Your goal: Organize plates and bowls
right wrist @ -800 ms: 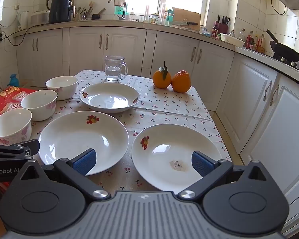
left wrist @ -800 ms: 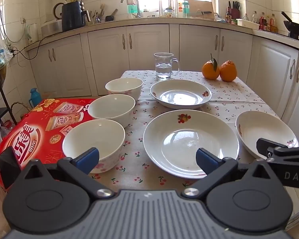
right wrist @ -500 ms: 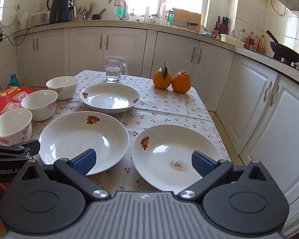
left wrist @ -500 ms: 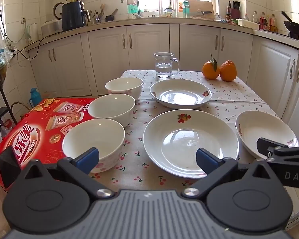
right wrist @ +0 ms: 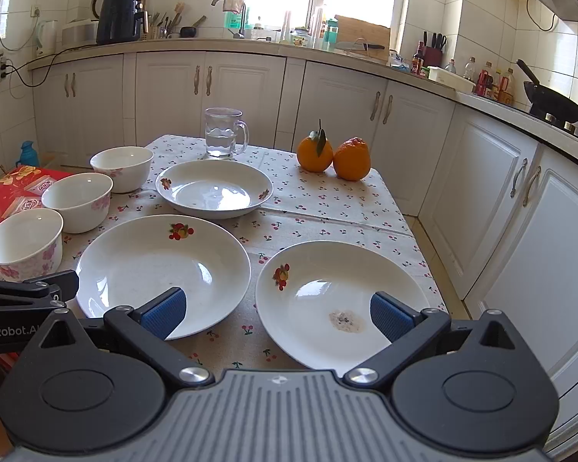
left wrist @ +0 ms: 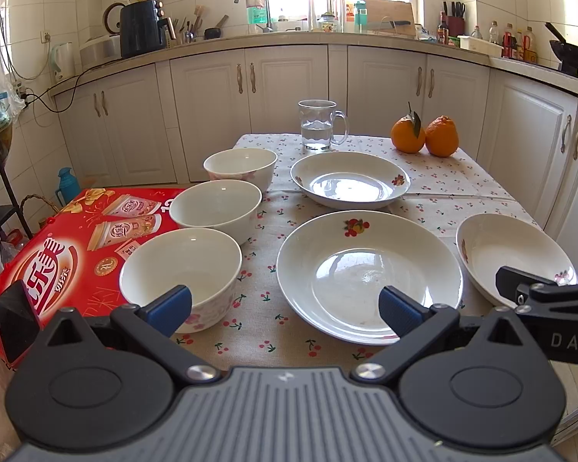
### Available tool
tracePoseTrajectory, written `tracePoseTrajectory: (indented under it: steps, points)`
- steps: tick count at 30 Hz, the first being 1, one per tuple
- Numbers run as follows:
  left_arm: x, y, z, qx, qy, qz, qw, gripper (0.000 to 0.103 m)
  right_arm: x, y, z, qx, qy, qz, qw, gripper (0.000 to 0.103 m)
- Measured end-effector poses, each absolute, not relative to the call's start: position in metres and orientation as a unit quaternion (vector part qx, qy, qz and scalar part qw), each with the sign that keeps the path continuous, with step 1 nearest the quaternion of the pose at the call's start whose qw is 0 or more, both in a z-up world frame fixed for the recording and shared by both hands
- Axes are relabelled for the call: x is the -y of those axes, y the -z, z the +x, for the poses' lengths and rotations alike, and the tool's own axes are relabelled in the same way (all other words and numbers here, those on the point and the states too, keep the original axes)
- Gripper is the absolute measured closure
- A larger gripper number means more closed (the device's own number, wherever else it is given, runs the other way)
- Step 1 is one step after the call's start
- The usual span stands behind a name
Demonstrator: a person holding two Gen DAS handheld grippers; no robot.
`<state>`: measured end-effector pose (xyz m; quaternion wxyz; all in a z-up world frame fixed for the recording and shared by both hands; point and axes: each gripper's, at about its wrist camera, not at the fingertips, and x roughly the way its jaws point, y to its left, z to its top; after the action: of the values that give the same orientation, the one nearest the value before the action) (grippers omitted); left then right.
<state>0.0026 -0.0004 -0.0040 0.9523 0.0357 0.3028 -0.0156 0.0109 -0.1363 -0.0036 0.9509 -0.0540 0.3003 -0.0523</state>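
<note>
A kitchen of white cabinets, with a small table (left wrist: pixel 435 171) under a cherry-print cloth set with plates and bowls.

Off the table's left edge lies a red box (left wrist: pixel 57 254). Near the table's middle sits the large plate (left wrist: pixel 368 275) with a fruit motif; the near-right plate (right wrist: pixel 341 300), by the right edge, has a small grey smudge in its well; the far plate (left wrist: pixel 350 184) lies toward the back. Three bowls line the left edge: near bowl (left wrist: pixel 181 273), middle bowl (left wrist: pixel 216 208), far bowl (left wrist: pixel 241 165). A glass mug (left wrist: pixel 320 125) of water and two oranges (left wrist: pixel 424 136) stand along the far edge. The left gripper (left wrist: pixel 285 306) and right gripper (right wrist: pixel 276 313) both hover at the near edge, jaws spread wide, holding nothing.
</note>
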Motion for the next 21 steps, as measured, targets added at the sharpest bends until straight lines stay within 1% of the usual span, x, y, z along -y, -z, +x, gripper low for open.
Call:
tracePoseTrajectory:
  steps: [21]
  points:
    - [-0.0006, 0.0033, 0.0030, -0.304, 0.016, 0.035, 0.952, 0.001, 0.1362, 0.0029, 0.0105, -0.300, 0.053, -0.055, 0.951, 0.000]
